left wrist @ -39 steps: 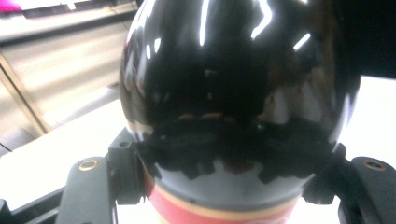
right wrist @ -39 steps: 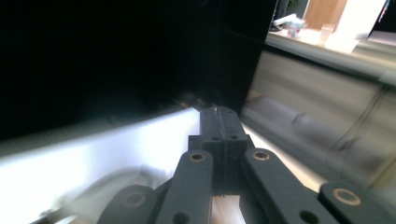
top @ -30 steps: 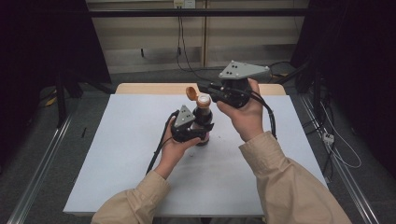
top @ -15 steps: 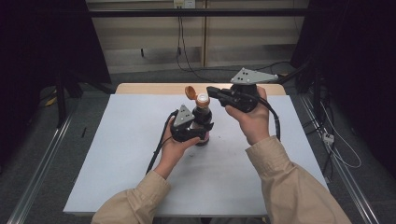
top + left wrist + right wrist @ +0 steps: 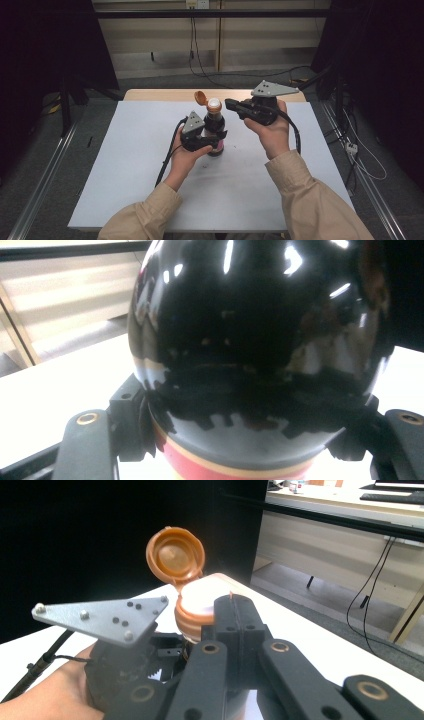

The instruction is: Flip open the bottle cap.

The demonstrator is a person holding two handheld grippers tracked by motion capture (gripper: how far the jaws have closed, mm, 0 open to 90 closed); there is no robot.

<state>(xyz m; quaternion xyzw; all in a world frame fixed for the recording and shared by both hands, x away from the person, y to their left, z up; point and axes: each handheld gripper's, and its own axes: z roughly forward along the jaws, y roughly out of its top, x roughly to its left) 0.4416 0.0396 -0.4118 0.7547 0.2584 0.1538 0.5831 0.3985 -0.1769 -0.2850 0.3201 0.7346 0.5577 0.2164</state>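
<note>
A dark glossy bottle [image 5: 215,127] with a red band at its base stands upright on the white table [image 5: 125,165]. Its orange flip cap [image 5: 200,97] hangs open to the left of the white mouth [image 5: 214,104]. My left gripper [image 5: 214,139] clasps the bottle's body [image 5: 255,340]; its jaws have just been opening, with the bottle still between them and its sides against the pads [image 5: 142,427]. My right gripper [image 5: 229,103] is shut and holds nothing, its tip level with the mouth and just right of it. In the right gripper view the closed jaws [image 5: 235,611] point at the neck [image 5: 195,610] below the open lid [image 5: 175,555].
The table's far edge is a bare wooden strip [image 5: 160,94]. Black cables [image 5: 167,157] trail from both grippers across the tabletop. Dark curtains flank the table, metal rails [image 5: 45,180] run along the floor, and loose cables [image 5: 360,155] lie on the floor at the right.
My right gripper has drawn back to the right and sunk a little, from over the bottle's mouth to beside it. The left hand and bottle have stayed put.
</note>
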